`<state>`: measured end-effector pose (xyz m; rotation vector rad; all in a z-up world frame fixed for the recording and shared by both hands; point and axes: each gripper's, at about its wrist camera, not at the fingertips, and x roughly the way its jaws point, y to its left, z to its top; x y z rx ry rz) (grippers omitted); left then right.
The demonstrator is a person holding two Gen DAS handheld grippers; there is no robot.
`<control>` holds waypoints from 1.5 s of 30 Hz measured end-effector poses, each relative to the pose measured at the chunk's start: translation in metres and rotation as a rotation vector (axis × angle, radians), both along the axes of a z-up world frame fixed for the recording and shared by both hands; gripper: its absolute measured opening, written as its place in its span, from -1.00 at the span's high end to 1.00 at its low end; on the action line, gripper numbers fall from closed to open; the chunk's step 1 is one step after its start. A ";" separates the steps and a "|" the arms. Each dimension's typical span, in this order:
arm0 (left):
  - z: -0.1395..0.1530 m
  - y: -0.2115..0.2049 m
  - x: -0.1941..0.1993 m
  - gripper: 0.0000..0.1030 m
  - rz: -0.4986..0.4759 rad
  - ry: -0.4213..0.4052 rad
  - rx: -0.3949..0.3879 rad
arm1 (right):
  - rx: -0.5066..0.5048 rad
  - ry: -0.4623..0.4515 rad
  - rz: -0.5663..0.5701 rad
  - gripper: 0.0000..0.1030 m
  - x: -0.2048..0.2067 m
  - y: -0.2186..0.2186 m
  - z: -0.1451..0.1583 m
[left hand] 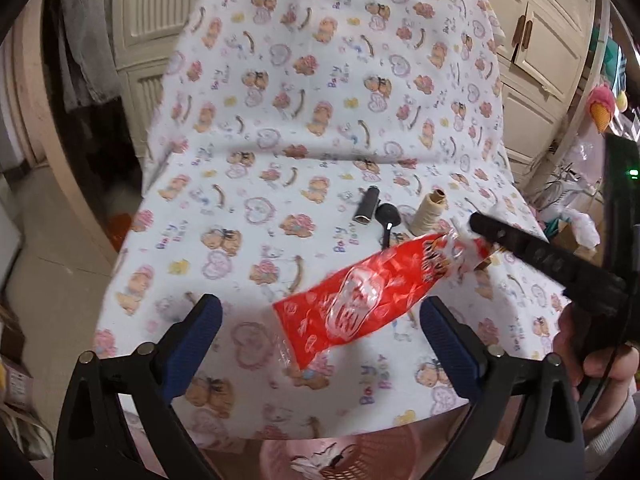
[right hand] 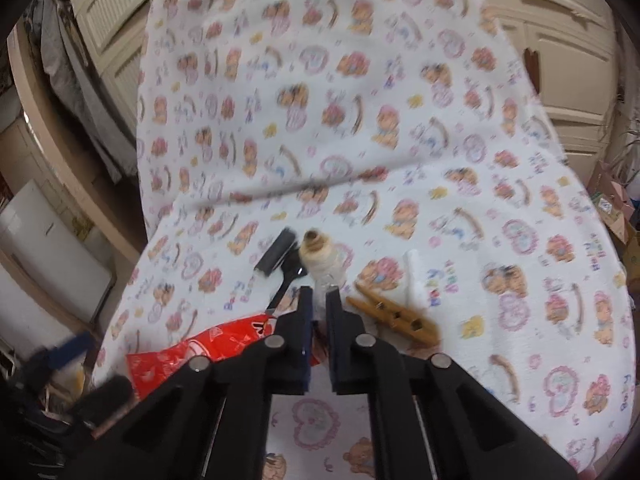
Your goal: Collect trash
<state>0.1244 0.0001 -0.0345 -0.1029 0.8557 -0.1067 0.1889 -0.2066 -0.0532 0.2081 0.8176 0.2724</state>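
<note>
A red plastic wrapper [left hand: 360, 292] hangs lifted above the bear-print cloth [left hand: 280, 120], held at its torn white end by my right gripper [left hand: 476, 226], which is shut on it. In the right wrist view the right gripper [right hand: 318, 294] is closed on the clear end of the wrapper [right hand: 192, 356], whose red body trails left. My left gripper [left hand: 320, 316] is open and empty, its blue-padded fingers [left hand: 192, 344] spread just below and either side of the wrapper's lower end.
On the cloth lie a dark tube [left hand: 368, 210], a black spoon [left hand: 387, 220], a cream thread spool [left hand: 428, 212], a wooden clothespin [right hand: 394, 316] and a white scrap [right hand: 416, 276]. A pink basket [left hand: 340, 456] sits below the front edge. Cupboards stand behind.
</note>
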 end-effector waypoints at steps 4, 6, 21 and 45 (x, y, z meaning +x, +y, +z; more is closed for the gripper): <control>0.007 -0.004 0.009 -0.63 -0.011 -0.038 -0.014 | -0.039 -0.039 0.005 0.91 -0.007 -0.012 0.017; 0.010 -0.006 0.017 -0.52 -0.013 -0.044 -0.022 | -0.110 -0.009 0.082 0.91 -0.007 -0.008 0.017; -0.044 -0.072 0.053 0.20 -0.136 0.063 0.084 | -0.208 0.133 0.213 0.91 -0.038 -0.019 -0.011; -0.006 -0.035 0.030 0.87 -0.064 -0.024 -0.068 | -0.147 0.080 0.045 0.91 -0.036 -0.065 0.008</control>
